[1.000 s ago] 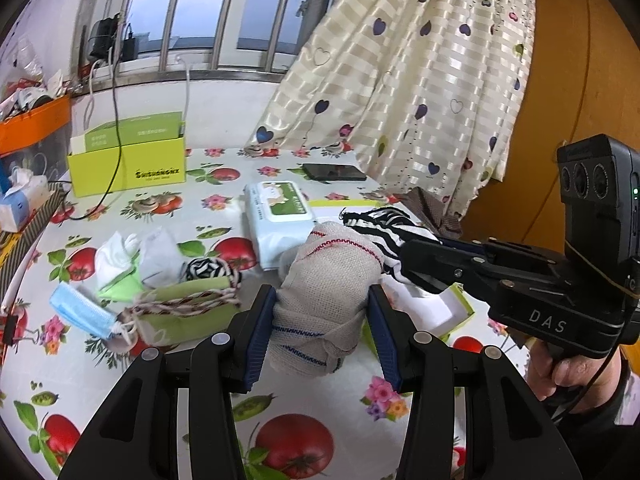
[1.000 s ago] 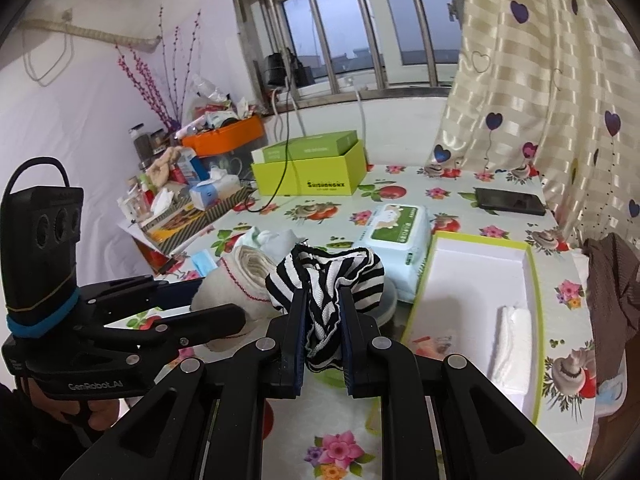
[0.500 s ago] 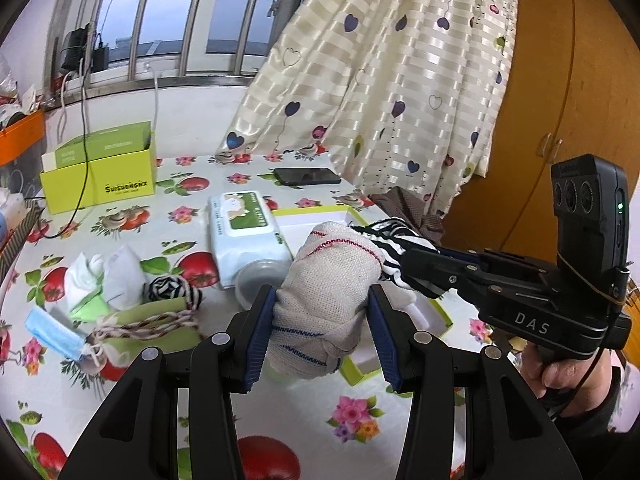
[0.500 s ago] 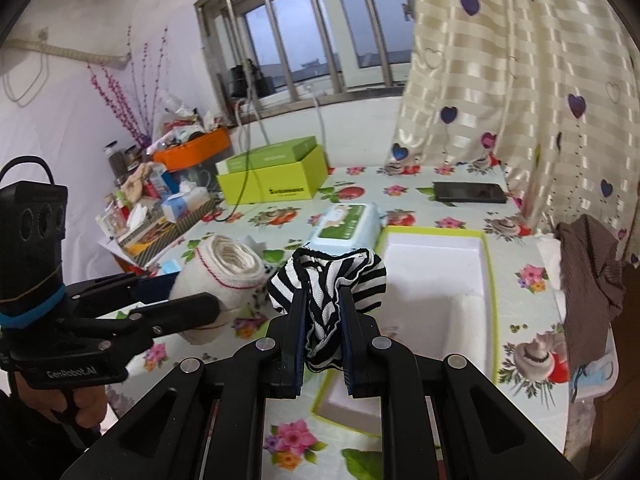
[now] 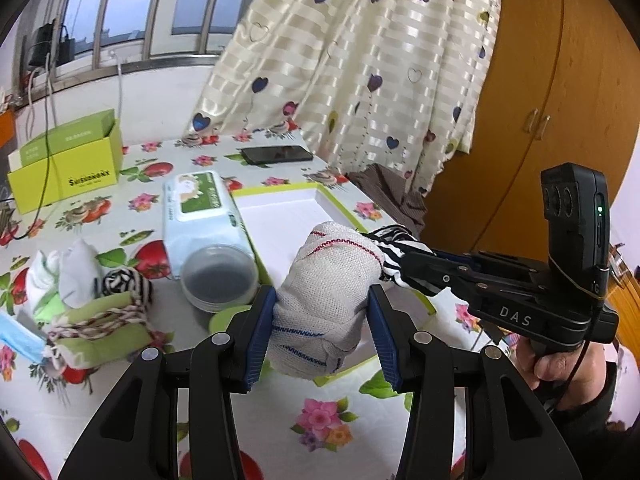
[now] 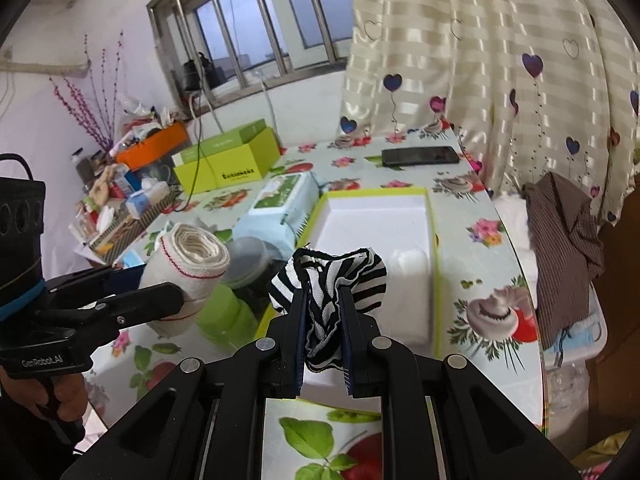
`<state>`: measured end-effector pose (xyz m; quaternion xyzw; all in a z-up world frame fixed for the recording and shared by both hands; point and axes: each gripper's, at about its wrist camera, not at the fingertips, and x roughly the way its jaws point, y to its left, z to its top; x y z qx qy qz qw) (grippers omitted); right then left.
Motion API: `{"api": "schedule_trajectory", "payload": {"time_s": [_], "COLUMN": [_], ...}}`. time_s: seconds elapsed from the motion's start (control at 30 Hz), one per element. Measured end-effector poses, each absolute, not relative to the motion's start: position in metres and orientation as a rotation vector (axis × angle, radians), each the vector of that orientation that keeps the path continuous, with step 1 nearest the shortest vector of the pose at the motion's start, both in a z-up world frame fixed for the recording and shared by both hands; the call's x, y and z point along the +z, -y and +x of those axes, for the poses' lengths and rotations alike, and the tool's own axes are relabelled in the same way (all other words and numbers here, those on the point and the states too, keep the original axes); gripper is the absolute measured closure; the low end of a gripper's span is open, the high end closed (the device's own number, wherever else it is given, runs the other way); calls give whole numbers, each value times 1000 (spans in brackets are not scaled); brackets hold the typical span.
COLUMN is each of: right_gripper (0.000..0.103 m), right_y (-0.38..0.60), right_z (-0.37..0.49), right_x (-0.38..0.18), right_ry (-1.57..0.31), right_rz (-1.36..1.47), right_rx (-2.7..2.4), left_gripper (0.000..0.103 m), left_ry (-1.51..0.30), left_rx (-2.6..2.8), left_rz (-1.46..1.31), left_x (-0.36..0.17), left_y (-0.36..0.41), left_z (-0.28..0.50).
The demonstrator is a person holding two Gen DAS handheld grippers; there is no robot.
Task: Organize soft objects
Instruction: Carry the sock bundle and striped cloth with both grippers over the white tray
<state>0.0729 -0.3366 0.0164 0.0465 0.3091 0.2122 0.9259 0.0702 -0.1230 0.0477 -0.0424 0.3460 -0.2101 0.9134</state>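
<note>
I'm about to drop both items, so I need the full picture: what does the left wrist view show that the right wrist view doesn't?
Only the left wrist view: a small green box tied with twisted string holding a little striped bundle. Only the right wrist view: a white folded cloth already lying in the white green-rimmed tray. Both: the tray, the wet-wipes pack, the left gripper shut on the beige rolled cloth, and the right gripper shut on the black-and-white striped fabric.

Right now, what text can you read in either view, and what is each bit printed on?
"DAS": right gripper body.
"GenRobot.AI": left gripper body.
"SUISSHONX", roughly; letters blurred: yellow-green box.
Wet wipes pack label print: too small to read.
</note>
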Motion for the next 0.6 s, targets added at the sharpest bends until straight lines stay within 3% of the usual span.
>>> {"api": "schedule_trajectory", "payload": {"time_s": [0.6], "right_gripper": [89], "right_y": [356], "right_z": [88], "right_x": [-27], "right_ry": [-771], "right_rz": [87], "right_rx": [377], "left_gripper": [55], "left_ry": [-874], "left_rx": [-519], "left_rz": [-48], "left_x": [0], "left_y": [165], "left_z": [95]}}
